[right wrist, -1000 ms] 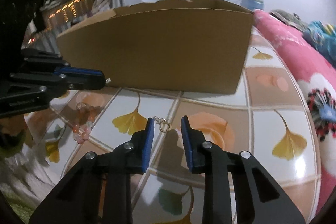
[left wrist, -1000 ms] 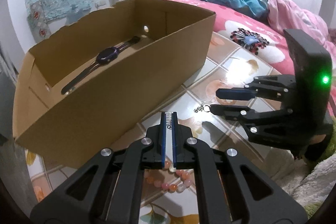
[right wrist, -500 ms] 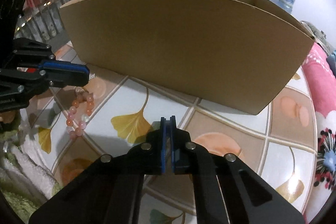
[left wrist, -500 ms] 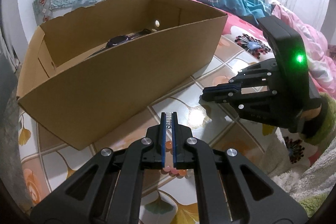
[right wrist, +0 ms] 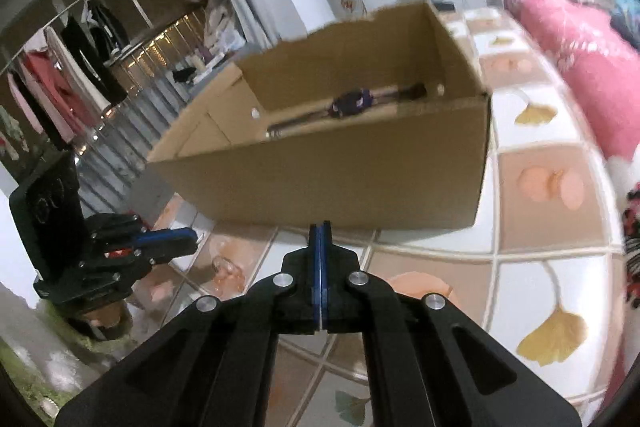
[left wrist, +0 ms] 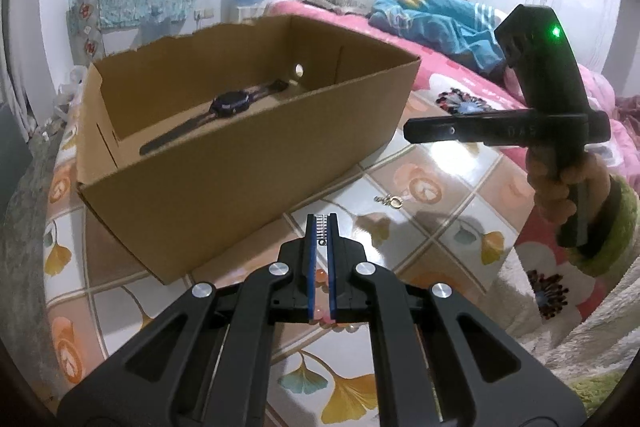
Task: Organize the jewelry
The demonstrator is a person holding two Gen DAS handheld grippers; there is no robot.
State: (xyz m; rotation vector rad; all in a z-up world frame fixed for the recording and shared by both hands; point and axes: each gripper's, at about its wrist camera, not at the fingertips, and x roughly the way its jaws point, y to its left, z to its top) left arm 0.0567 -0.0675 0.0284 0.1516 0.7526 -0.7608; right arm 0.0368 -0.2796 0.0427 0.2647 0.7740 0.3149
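- My left tool is closed tight. Its pads pinch a small ribbed silver piece at the tips, and pink beads show in the gap lower down. I take this for the bead bracelet, held clear of the tabletop.
- My right tool is also fully closed, pad against pad, and I see nothing between the pads. From the left camera it hangs high, to the right of the box's near right corner.
- A small silver ring lies loose on the tabletop, ahead and to the right of my left tips and just outside the box's front wall. It is below the right tool and well apart from it.
- The cardboard box stands ahead and to the left of my left tool, open at the top. Its long side runs from near left to far right, and its front wall stands between my tips and its floor.
- A watch lies flat inside, its strap along the box's length, close to the back wall.
- I judge the left tool is the one to deliver: the bracelet has to rise over the front wall and come down on the bare floor in front of the watch.
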